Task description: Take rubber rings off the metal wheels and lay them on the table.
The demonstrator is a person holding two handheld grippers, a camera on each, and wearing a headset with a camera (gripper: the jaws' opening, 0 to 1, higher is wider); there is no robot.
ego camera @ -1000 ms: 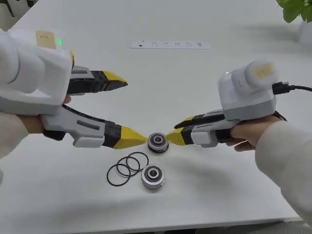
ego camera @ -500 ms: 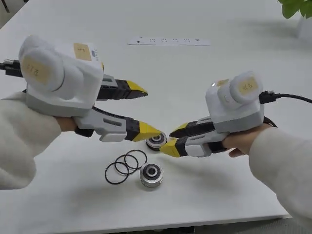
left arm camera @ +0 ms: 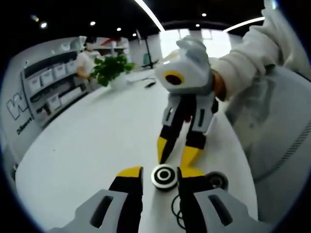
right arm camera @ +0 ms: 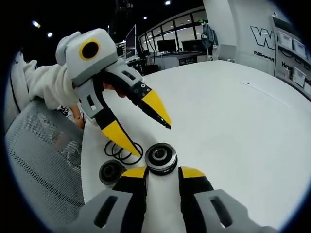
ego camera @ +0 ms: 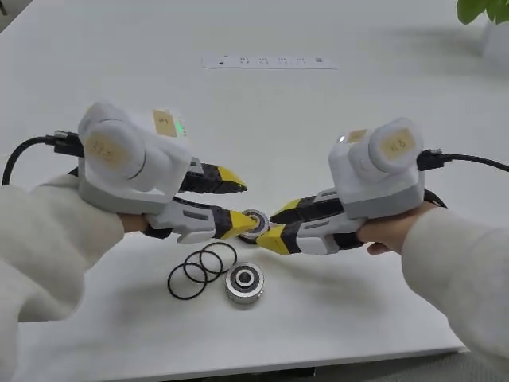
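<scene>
Left gripper [ego camera: 241, 201] gapes around the metal wheel [right arm camera: 160, 156]; right gripper [ego camera: 269, 228] slightly parted, tips just short of it. Rubber ring [right arm camera: 161, 168] likely soft, stretchy: hook its edge.

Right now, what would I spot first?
Two yellow-tipped grippers, the left gripper and the right gripper, point tip to tip at a small metal wheel on the white table. Nearer the person lie three black rubber rings beside a second wheel.
</scene>
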